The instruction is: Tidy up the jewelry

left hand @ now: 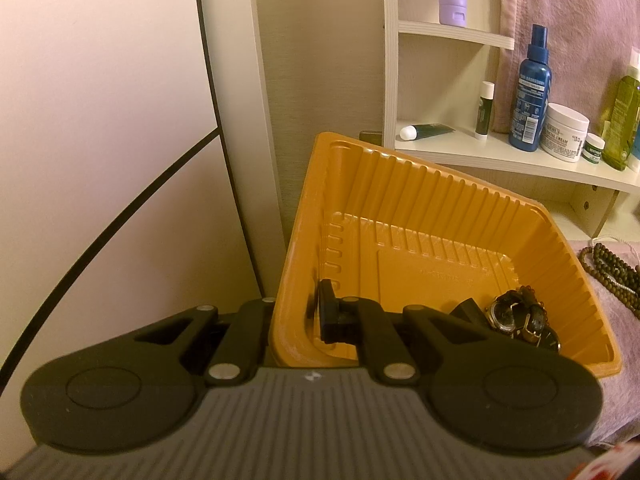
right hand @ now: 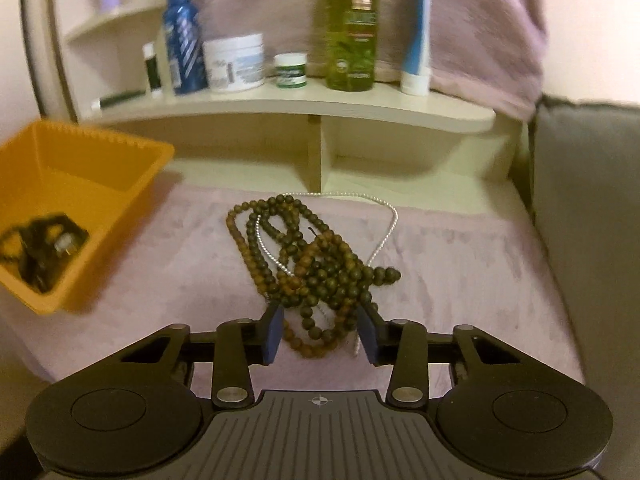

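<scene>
My left gripper (left hand: 289, 320) is shut on the near-left rim of an orange ribbed plastic tray (left hand: 432, 216), one finger inside and one outside the wall. The tray is tilted and lifted; watches (left hand: 520, 318) lie in its low right corner. It also shows in the right wrist view (right hand: 132, 168), raised at the left, with the watches (right hand: 44, 248) inside. My right gripper (right hand: 320, 332) is open, its blue pads either side of the near end of a tangled pile of wooden bead strands (right hand: 316, 264) and a thin pearl chain (right hand: 390, 220) on the pink cloth (right hand: 460, 280).
A cream shelf unit (right hand: 304, 104) stands behind with a blue spray bottle (right hand: 185, 40), white cream jar (right hand: 236, 64), small green jar (right hand: 291, 70), green bottle (right hand: 352, 28) and tube (right hand: 418, 32). A grey cushion (right hand: 592, 208) lies at right. A mirror edge (left hand: 216, 80) stands at left.
</scene>
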`<state>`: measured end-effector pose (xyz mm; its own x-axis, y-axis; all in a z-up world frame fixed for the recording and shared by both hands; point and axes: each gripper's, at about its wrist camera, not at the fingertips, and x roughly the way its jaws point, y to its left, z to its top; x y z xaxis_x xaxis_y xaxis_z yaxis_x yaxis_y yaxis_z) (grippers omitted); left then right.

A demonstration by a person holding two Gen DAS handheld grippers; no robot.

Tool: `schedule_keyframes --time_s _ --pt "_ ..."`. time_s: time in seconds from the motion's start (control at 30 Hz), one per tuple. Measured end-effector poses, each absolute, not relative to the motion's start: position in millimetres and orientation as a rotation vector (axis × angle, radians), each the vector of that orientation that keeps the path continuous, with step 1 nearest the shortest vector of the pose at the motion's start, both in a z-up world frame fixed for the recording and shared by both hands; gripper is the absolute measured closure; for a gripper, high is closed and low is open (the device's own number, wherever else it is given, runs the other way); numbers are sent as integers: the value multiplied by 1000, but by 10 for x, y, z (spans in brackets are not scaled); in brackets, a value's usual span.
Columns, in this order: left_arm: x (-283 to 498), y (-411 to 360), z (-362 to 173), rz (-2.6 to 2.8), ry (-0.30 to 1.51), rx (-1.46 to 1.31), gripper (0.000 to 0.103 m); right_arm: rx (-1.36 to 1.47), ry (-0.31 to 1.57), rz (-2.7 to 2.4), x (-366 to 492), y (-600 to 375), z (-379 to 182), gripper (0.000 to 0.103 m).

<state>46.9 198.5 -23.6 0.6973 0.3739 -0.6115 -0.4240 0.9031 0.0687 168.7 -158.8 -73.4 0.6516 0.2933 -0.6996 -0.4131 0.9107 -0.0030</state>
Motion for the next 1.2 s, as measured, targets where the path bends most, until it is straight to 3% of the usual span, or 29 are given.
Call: schedule_keyframes --time_s 0.13,0.2,0.27,0.53,0.73,0.87,0.9,1.2 --pt "469 1984 -236 446 664 -80 96 -267 751 387 1715 -1492 -837 70" --pt "468 1986 -236 445 664 -80 96 -309 740 348 1706 -1484 -851 91" --pt "469 1984 -235 445 665 -80 96 -255 747 322 1724 -1581 -830 96" --pt "464 1977 -237 446 664 -79 96 108 788 195 1798 -2316 -723 96" --pt "466 1968 -238 448 663 -76 96 120 822 143 1850 -2479 -712 94" --pt "464 1973 -237 450 666 -77 96 158 775 209 1790 -2463 -646 66" --pt "464 1974 -235 450 666 -77 96 156 762 234 1784 -2426 -634 64" --pt "464 1976 -234 450 668 -76 96 128 749 426 1935 -2036 -578 64"
